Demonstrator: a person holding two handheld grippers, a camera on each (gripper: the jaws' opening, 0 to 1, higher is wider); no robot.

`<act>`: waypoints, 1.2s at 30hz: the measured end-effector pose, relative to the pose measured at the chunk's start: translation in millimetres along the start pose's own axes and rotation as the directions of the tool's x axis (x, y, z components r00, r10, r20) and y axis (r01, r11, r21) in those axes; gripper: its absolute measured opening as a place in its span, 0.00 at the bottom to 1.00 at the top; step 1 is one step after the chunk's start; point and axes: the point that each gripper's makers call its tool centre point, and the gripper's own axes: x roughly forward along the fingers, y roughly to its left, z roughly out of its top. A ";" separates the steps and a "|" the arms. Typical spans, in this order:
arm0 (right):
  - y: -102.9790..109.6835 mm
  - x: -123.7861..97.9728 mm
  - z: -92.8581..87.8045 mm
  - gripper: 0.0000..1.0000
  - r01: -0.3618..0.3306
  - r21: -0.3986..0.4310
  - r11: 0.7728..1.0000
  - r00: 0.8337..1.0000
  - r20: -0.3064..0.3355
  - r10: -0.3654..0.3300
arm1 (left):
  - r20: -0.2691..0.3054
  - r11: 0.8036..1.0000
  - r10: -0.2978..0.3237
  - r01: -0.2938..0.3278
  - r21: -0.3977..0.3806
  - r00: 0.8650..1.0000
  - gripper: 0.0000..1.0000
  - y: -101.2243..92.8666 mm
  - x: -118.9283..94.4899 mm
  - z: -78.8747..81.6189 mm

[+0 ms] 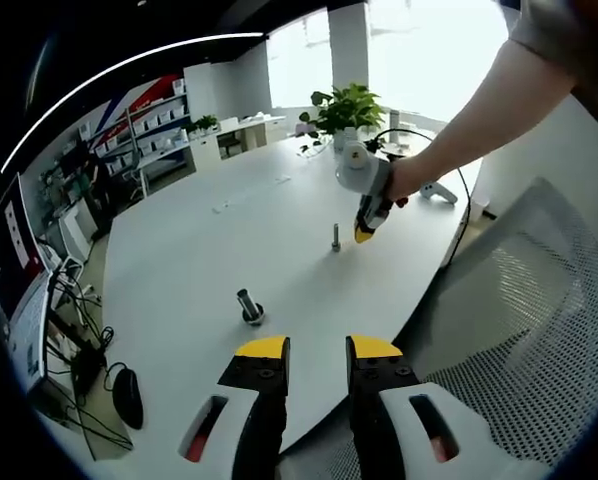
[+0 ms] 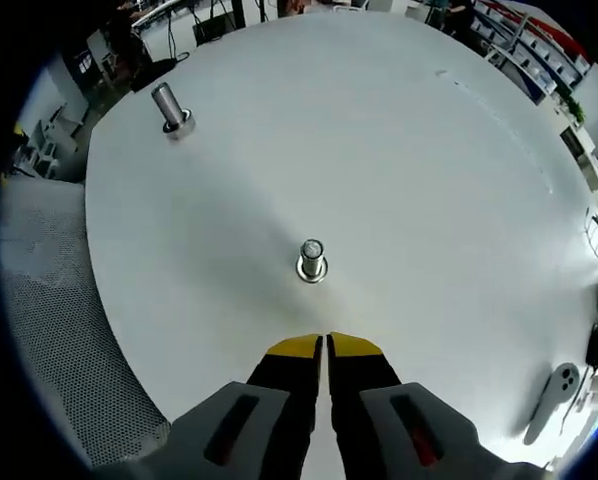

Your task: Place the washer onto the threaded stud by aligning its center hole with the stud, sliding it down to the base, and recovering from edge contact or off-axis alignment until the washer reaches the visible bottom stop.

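Threaded stud [image 2: 311,260] upright on table [image 2: 429,200]

Two studs [image 2: 312,259] [image 2: 169,108] (one washer [image 2: 312,269])

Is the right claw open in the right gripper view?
No: the right claw has its yellow tips pressed together, just short of the stud.

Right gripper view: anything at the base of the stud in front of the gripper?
A shiny ring, likely the washer, sits around the stud at its base on the white table. What is beneath the ring is covered.
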 end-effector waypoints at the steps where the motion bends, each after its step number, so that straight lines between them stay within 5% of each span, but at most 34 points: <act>1: -0.9 -1.4 0.1 0.05 0.004 0.001 1.000 1.000 0.001 -0.004 | 0.001 1.000 0.000 0.000 -0.002 1.000 0.21 0.1 -0.1 0.2; 18: 6.3 -53.7 10.6 0.11 0.071 0.119 0.990 0.976 0.194 -0.094 | 0.043 0.999 -0.036 0.036 0.008 0.998 0.21 -8.4 -2.9 7.0; 24: 15.4 -90.6 18.7 0.12 0.091 0.168 0.982 0.934 0.326 -0.142 | 0.073 0.999 -0.043 0.043 0.005 0.996 0.21 -9.0 -5.5 12.0; 31: 32.0 -127.7 13.7 0.13 0.108 0.160 0.981 0.899 0.407 -0.165 | 0.106 0.998 -0.059 0.059 0.004 0.993 0.21 -11.5 -7.4 17.7; 34: 41.1 -145.4 19.6 0.16 0.075 0.196 0.978 0.859 0.485 -0.163 | 0.117 0.998 -0.063 0.064 -0.005 0.991 0.21 -11.4 -8.5 19.2; 36: 44.5 -150.7 19.7 0.17 0.064 0.204 0.977 0.847 0.506 -0.162 | 0.126 0.998 -0.063 0.065 -0.008 0.990 0.21 -11.2 -9.2 20.7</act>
